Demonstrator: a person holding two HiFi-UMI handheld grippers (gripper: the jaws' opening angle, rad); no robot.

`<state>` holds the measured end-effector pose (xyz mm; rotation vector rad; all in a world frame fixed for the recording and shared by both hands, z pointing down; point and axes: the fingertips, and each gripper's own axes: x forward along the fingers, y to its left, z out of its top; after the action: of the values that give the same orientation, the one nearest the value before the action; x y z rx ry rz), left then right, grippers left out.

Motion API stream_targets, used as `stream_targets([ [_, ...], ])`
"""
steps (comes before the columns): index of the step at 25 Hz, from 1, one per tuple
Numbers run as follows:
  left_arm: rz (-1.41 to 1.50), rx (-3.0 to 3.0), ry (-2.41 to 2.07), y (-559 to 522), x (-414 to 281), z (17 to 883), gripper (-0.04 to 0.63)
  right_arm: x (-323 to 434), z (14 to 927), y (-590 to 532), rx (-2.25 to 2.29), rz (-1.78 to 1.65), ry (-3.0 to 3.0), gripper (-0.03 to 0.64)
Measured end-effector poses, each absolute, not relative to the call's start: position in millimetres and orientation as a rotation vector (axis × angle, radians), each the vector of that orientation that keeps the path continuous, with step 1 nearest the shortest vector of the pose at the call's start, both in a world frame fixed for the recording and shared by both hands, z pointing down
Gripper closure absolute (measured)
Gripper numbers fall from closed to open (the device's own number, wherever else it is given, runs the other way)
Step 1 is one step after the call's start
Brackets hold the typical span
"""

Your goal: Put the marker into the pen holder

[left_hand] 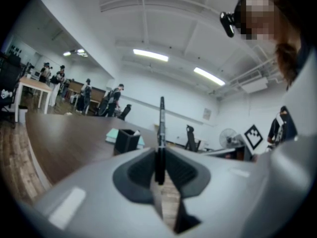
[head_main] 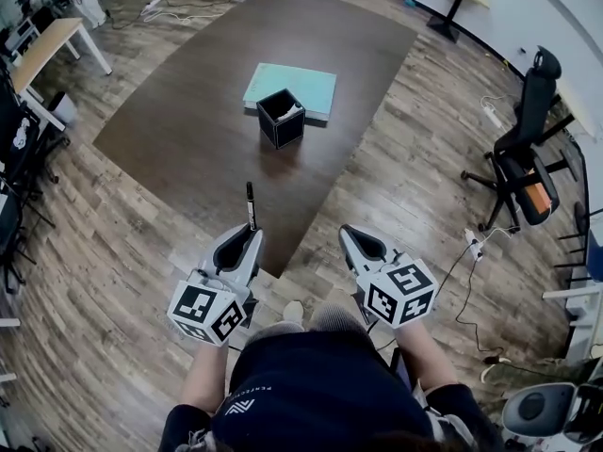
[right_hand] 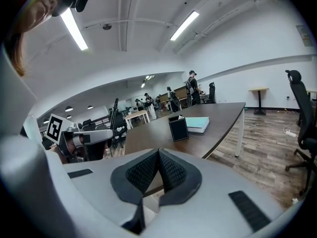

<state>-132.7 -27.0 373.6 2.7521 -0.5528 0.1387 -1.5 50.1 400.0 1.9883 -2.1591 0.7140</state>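
Observation:
A black marker point(head_main: 251, 205) stands upright out of my left gripper point(head_main: 250, 235), whose jaws are shut on its lower end; in the left gripper view the marker point(left_hand: 161, 133) rises between the dark pads. The black square pen holder point(head_main: 281, 118) stands on the dark table point(head_main: 188, 130) well ahead of both grippers, against a teal book point(head_main: 292, 88). It also shows as the pen holder point(left_hand: 127, 141) and the pen holder point(right_hand: 178, 128) in the gripper views. My right gripper point(head_main: 350, 238) is beside the left one, its pads point(right_hand: 158, 170) touching with nothing between them.
A black office chair point(head_main: 524, 149) stands on the wood floor at the right, with cables and a power strip point(head_main: 474, 243) near it. Desks and chairs line the left edge point(head_main: 38, 55). People stand far off in the room point(left_hand: 86, 95). The table's near corner point(head_main: 278, 273) is just ahead of me.

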Motion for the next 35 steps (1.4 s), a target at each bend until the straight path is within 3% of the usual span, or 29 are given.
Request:
stream_targets([
  [16, 0.194, 2.699, -0.777, -103, -74, 385, 0.531, 77, 402, -65, 1.777, 0.692, -2.293, 0.617],
  [35, 0.544, 2.595, -1.071, -178, -21, 411, 0.531, 131, 420, -175, 1.421, 0.703, -2.431, 0.617],
])
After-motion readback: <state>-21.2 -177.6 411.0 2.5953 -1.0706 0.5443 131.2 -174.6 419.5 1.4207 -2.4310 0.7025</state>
